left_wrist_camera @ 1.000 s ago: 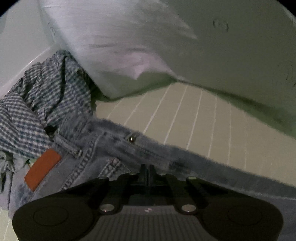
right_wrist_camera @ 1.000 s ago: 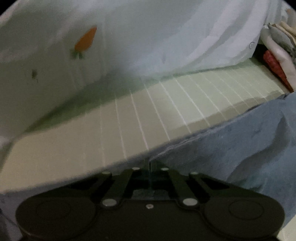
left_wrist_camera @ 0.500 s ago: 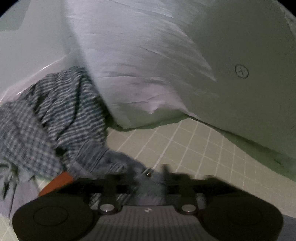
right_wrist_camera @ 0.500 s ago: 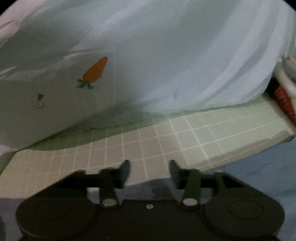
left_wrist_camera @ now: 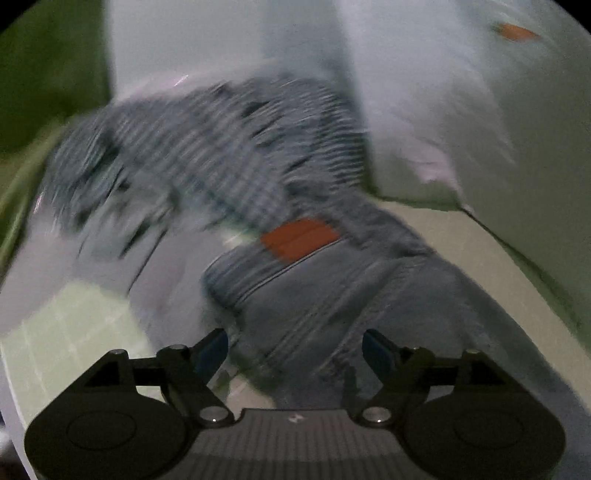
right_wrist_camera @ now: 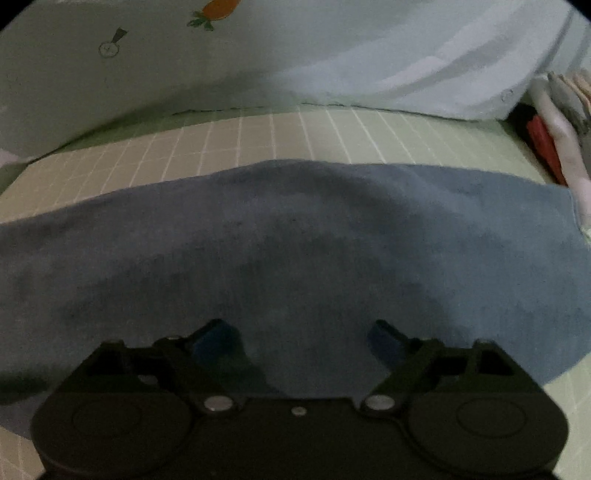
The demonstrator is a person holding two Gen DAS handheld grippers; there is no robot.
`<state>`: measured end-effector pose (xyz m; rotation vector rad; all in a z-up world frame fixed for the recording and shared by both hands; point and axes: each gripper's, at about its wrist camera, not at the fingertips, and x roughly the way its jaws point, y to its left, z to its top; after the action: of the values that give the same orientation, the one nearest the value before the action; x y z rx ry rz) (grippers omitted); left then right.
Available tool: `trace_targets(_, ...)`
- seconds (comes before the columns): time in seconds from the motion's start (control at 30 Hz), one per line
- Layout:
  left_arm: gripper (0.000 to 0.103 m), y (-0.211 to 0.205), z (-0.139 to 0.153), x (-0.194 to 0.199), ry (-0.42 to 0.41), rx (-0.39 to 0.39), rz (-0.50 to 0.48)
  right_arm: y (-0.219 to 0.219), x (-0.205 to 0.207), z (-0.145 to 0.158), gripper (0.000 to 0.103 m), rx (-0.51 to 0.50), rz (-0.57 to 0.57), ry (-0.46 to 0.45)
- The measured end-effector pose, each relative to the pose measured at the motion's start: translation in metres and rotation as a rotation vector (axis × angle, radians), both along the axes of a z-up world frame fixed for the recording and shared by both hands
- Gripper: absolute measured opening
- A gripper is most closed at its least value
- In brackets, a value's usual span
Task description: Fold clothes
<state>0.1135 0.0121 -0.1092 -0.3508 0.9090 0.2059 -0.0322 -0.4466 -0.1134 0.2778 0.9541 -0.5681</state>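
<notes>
Blue jeans lie on a pale grid-patterned sheet. In the left wrist view their waist end [left_wrist_camera: 332, 295] with an orange-brown leather patch [left_wrist_camera: 299, 238] lies just ahead of my open, empty left gripper [left_wrist_camera: 295, 352]; this view is motion-blurred. In the right wrist view a flat denim leg [right_wrist_camera: 295, 240] spreads across the sheet [right_wrist_camera: 258, 136], and my right gripper [right_wrist_camera: 299, 339] is open and empty just above it.
A crumpled blue-and-white checked shirt [left_wrist_camera: 207, 155] lies behind the jeans' waist. A white pillow with a carrot print [right_wrist_camera: 218, 9] runs along the back. Folded clothes, one red [right_wrist_camera: 543, 144], sit at the far right edge.
Both grippers let go of the jeans and opened wide. The jeans now lie on the sheet. The left gripper swung left toward the waist; the right one pulled back over the leg.
</notes>
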Motion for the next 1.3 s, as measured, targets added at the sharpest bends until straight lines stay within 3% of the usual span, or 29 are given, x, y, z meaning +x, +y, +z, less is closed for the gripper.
trace_targets(0.1, 0.081, 0.016, -0.009, 0.000, -0.009, -0.082, 0.059, 0.000, 0.001, 0.000, 0.089, 0.011, -0.006, 0.009)
trace_targets(0.4, 0.080, 0.031, -0.024, 0.029, -0.021, -0.150, 0.095, 0.001, -0.001, 0.002, 0.089, 0.008, -0.013, 0.028)
trace_targets(0.43, 0.074, 0.031, -0.025, 0.030, -0.025, -0.152, 0.094, 0.001, -0.001, 0.002, 0.089, 0.005, -0.017, 0.031)
trace_targets(0.5, 0.050, 0.030, -0.023, 0.030, -0.036, -0.131, 0.088, 0.001, -0.002, 0.004, 0.089, 0.001, -0.030, 0.034)
trace_targets(0.53, 0.033, 0.029, -0.019, 0.029, -0.040, -0.116, 0.080, 0.001, -0.003, 0.005, 0.089, 0.001, -0.040, 0.034)
trace_targets(0.7, 0.016, 0.021, 0.009, 0.023, -0.130, -0.088, 0.004, -0.002, -0.023, 0.017, 0.089, -0.005, -0.072, -0.003)
trace_targets(0.77, 0.010, 0.008, 0.027, 0.017, -0.185, -0.073, -0.046, -0.009, -0.033, 0.017, 0.089, -0.005, -0.087, -0.012)
trace_targets(0.93, 0.010, -0.050, 0.070, 0.002, -0.313, -0.071, -0.181, -0.034, -0.054, 0.020, 0.089, -0.002, -0.100, -0.046)
trace_targets(1.07, 0.010, -0.107, 0.091, -0.017, -0.363, -0.137, -0.270, -0.059, -0.074, 0.030, 0.089, -0.001, -0.122, -0.100)
trace_targets(1.2, 0.010, -0.179, 0.094, -0.037, -0.346, -0.133, -0.429, -0.085, -0.100, 0.036, 0.089, -0.013, -0.140, -0.125)
trace_targets(1.3, 0.010, -0.232, 0.071, -0.050, -0.261, -0.154, -0.510, -0.102, -0.124, 0.032, 0.089, -0.011, -0.156, -0.120)
